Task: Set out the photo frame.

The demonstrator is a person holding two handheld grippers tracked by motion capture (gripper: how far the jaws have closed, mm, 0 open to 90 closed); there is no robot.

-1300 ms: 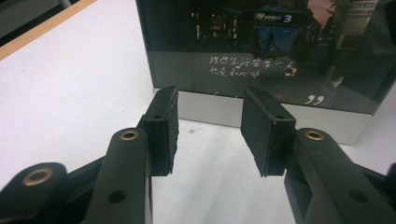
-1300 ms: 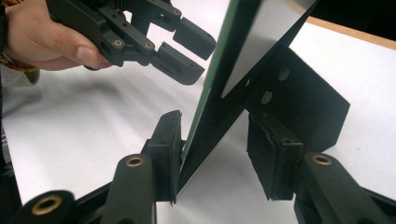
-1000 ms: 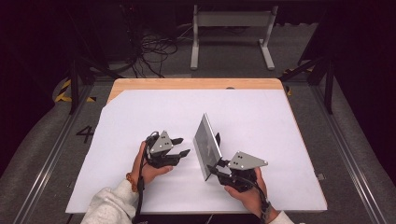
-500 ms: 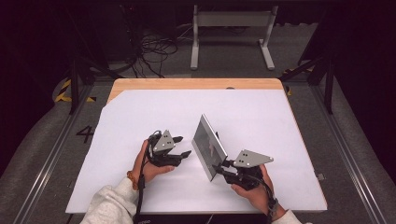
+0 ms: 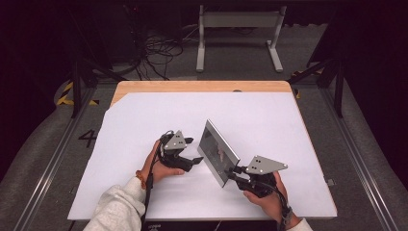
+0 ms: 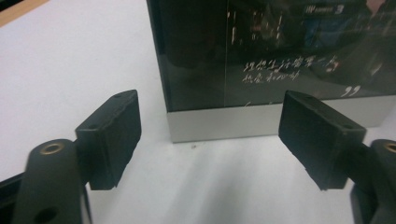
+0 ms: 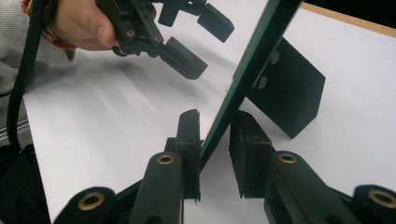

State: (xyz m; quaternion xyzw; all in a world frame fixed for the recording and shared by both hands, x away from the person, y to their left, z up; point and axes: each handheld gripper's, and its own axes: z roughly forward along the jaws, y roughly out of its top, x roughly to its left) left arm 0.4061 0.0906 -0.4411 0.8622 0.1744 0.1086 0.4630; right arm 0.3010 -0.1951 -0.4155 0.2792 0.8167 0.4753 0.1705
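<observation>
Fingers of the right gripper stand narrow, having just closed in on the near lower corner of the photo frame: one pad lies against the glass side, the other close behind the back, judged a grip that steadies the frame while it leans. The frame stands tilted on its lower edge, its black back prop reaching down behind it, presumably being set to rest on that prop. Facing the frame's glass, the left gripper holds its fingers wide; they have just been opening, with nothing between them and the frame's silver lower border just ahead, which suggests a release that leaves the frame to the right gripper. Under the frame lies a white sheet over the tabletop, whose wooden far edge shows beyond the frame. Farther beyond the frame are the grey floor, tangled cables and a white metal stand.
</observation>
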